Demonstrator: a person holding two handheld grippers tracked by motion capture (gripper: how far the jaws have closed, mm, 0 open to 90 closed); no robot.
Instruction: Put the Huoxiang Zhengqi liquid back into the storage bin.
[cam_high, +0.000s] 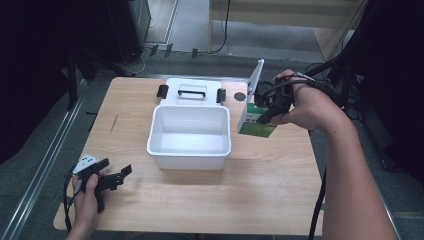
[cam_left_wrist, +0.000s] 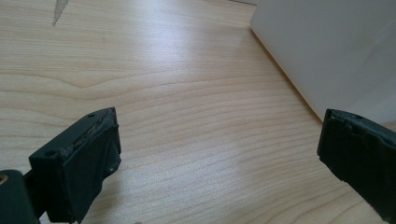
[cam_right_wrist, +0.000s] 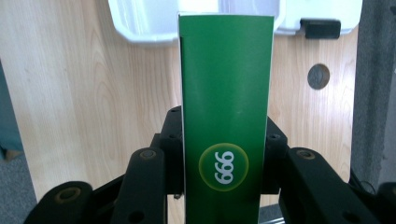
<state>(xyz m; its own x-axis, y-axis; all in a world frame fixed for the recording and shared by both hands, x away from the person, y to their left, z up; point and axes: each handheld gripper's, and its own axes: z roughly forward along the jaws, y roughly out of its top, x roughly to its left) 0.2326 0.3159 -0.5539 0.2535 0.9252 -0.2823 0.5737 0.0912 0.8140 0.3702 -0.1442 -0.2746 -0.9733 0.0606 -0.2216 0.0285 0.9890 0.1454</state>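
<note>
Green carton (cam_right_wrist: 226, 116) (yellow-ringed "999") clamped in right tool (cam_right_wrist: 224, 154)

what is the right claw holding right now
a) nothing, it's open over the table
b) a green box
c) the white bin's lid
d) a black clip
b, the right claw has its jaws closed on either side of a green box, held above the table beside the white bin.

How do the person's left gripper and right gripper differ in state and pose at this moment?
The left gripper is open with nothing between its jaws, while the right gripper is shut on the green and white carton. The left gripper sits low at the light wooden table's near corner; the right gripper is raised beside the open white plastic box. Both are black and hand-held.
</note>
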